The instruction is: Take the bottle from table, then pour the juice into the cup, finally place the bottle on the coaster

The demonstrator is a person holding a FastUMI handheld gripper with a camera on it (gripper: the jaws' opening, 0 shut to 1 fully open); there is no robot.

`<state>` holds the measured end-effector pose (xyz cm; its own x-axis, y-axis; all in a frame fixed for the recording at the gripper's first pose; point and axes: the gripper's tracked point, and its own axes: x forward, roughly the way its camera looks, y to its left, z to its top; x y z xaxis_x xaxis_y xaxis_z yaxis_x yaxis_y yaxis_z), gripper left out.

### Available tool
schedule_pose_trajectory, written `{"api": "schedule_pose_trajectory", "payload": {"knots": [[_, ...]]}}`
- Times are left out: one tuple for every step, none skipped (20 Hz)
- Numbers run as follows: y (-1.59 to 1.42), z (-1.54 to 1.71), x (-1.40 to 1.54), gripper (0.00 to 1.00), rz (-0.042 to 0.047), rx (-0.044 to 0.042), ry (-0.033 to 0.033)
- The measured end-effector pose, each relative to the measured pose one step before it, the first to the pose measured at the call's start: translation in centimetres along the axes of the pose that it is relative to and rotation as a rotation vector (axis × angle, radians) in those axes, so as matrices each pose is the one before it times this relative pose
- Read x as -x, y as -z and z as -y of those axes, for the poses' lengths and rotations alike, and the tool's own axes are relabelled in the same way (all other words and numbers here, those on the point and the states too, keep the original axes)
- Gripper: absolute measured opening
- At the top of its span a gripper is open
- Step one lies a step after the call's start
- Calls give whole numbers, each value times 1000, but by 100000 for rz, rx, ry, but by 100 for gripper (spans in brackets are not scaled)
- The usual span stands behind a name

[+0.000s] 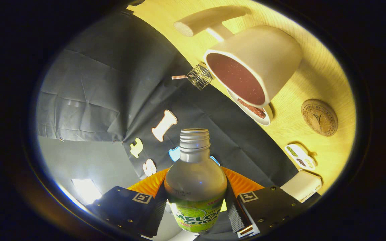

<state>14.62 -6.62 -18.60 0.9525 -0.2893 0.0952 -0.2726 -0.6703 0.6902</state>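
Note:
My gripper (195,204) is shut on an uncapped bottle (195,187) with a green label, held between both fingers with its threaded neck pointing forward. The view is rolled, so the yellow wooden table (313,77) stands tilted ahead and to the right. On it a large white cup (256,63) with a dark reddish inside faces me, its open mouth well beyond the bottle's neck. A round cork coaster (319,117) lies on the table past the cup, to the right of the fingers.
A small white dish (256,112) with brown pieces sits under the cup's rim. A white rounded stand (209,20) lies behind the cup. A wire whisk-like thing (198,76) is at the table's edge. A small patterned dish (299,155) and a white block (302,184) lie near the right finger.

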Motion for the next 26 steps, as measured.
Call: {"api": "schedule_pose_trajectory", "payload": {"knots": [[-236, 416, -56, 78, -328, 1700, 1219], [-58, 457, 77, 78, -464, 1608, 1664], [-220, 459, -28, 78, -273, 1870, 1422], [-160, 216, -45, 78, -328, 1901, 1281], [-180, 307, 126, 78, -180, 2003, 1136], [-160, 351, 291, 78, -249, 2634, 1431], [-207, 397, 52, 78, -161, 2281, 1322], [-129, 355, 7, 78, -204, 2213, 1173], [-148, 258, 5, 78, -63, 1589, 655], [-210, -11, -61, 78, 13, 832, 214], [-140, 87, -7, 78, -38, 448, 300], [77, 145, 70, 78, -251, 761, 427], [48, 127, -49, 78, -473, 1932, 576], [76, 307, 19, 78, -939, 4660, 952], [165, 487, 4, 78, -1144, 5731, 2060], [371, 593, -177, 78, -1102, 6665, 2808], [43, 193, -57, 78, -982, 5814, 1695], [-218, -374, 283, 78, -851, 5072, 755], [-153, -73, 83, 78, -350, 4647, 989], [-172, 278, 242, 78, -482, 4697, 1660], [-147, 211, 97, 78, -410, 4866, 1544], [-218, -227, 20, 78, 240, 5209, 715], [-224, -320, 13, 78, -75, 3535, -69], [43, -326, -14, 78, -361, 3928, -232], [-86, -124, -80, 78, -374, 3661, 531], [123, -116, 251, 78, -695, 6017, 397]]}}
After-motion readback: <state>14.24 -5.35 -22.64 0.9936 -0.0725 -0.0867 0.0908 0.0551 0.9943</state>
